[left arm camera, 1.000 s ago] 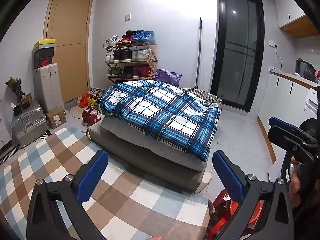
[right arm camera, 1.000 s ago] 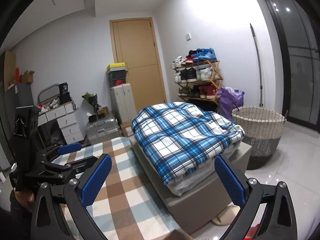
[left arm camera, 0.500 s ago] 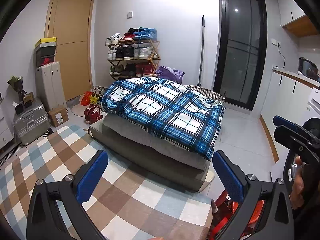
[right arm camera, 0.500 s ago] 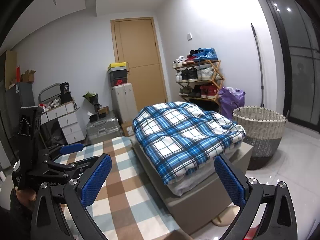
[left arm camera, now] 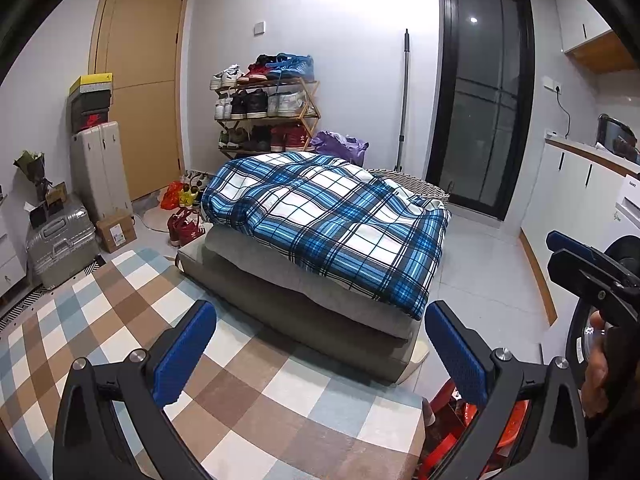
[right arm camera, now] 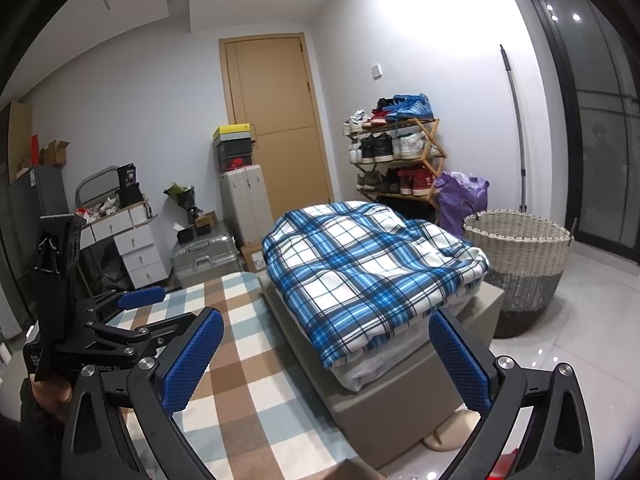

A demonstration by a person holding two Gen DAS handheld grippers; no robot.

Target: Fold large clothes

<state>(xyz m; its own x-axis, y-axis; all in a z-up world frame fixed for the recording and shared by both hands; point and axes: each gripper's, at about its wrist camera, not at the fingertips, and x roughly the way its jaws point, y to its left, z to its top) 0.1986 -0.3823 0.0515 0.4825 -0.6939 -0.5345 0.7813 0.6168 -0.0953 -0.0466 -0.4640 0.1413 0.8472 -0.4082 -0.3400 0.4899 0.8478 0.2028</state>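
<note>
A folded blue and white plaid quilt (left arm camera: pixel 328 220) lies on a grey cushion stack (left arm camera: pixel 304 300); it also shows in the right wrist view (right arm camera: pixel 368 268). My left gripper (left arm camera: pixel 320 344) is open and empty, held above the checked rug, short of the stack. My right gripper (right arm camera: pixel 326 356) is open and empty, also short of the quilt. The right gripper shows at the right edge of the left wrist view (left arm camera: pixel 588 268). The left gripper shows at the left of the right wrist view (right arm camera: pixel 120 316).
A checked rug (left arm camera: pixel 100 320) covers the floor at the left. A woven basket (right arm camera: pixel 516 260) stands behind the stack. A shoe rack (left arm camera: pixel 268 112), suitcases (left arm camera: pixel 60 240), a door (left arm camera: pixel 140 80) and white cabinets (left arm camera: pixel 580 200) line the room. Something red (left arm camera: pixel 460 420) sits at lower right.
Both grippers have drifted slightly closer to the quilt, which looms a little larger. Both stay open and empty.
</note>
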